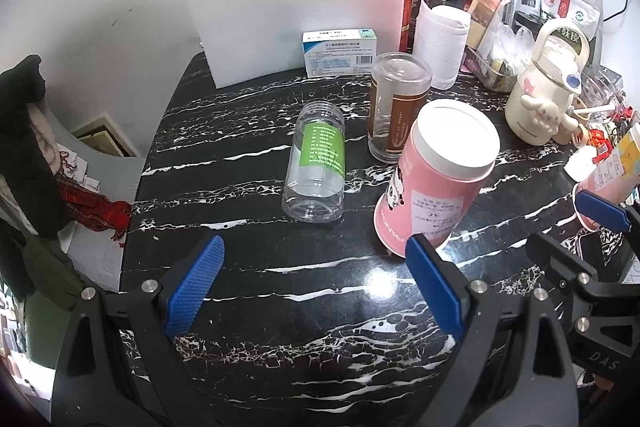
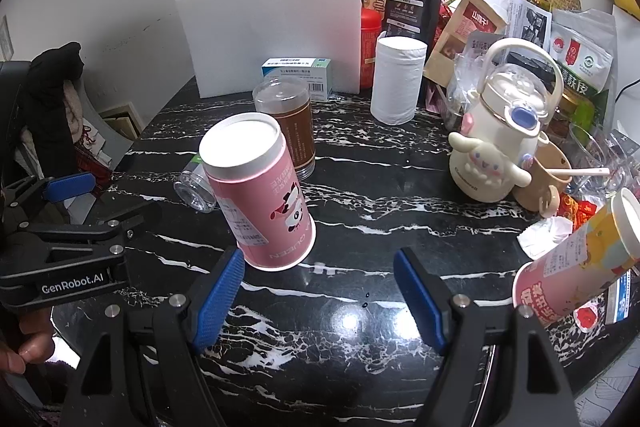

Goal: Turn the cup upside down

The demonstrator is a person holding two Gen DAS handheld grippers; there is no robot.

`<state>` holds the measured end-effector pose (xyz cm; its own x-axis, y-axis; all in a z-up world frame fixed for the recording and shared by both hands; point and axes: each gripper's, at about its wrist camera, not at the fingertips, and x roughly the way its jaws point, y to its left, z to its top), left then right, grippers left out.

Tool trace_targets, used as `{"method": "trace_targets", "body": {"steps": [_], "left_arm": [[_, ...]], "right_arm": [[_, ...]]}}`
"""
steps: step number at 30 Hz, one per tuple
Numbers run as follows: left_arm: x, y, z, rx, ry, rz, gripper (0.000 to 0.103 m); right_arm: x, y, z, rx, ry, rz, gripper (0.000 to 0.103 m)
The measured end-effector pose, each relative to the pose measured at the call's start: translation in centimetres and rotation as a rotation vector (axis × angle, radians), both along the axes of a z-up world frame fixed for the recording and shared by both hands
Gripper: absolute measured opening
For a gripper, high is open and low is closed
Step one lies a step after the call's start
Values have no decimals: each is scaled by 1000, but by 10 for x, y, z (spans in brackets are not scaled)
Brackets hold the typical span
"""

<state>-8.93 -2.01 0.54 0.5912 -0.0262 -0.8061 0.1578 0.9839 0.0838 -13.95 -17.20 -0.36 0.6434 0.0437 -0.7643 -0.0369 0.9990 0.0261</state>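
A pink paper cup (image 1: 432, 175) with a panda print stands upside down on the black marble table (image 1: 280, 259), white base up; it also shows in the right wrist view (image 2: 260, 199). My left gripper (image 1: 316, 291) is open and empty, just in front of the cup, its right finger near the cup's rim. My right gripper (image 2: 320, 303) is open and empty, to the right of the cup and nearer than it. A second pink cup (image 2: 576, 263) lies tilted at the right edge.
A clear jar with a green label (image 1: 316, 163) lies on its side. A clear jar with a brown label (image 1: 396, 107) stands upside down behind the cup. A white foam board (image 1: 296, 7), medicine box (image 1: 340, 51), paper roll (image 2: 396, 79), cream kettle-bottle (image 2: 500, 131) and packets crowd the back and right.
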Motion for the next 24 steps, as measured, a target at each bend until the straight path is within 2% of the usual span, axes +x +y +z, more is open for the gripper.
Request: {"method": "trace_targets", "body": {"steps": [24], "left_arm": [[0,-1,-4,4,9,-13,92]], "right_arm": [[1,2,-3,-20,18,-1,78]]}}
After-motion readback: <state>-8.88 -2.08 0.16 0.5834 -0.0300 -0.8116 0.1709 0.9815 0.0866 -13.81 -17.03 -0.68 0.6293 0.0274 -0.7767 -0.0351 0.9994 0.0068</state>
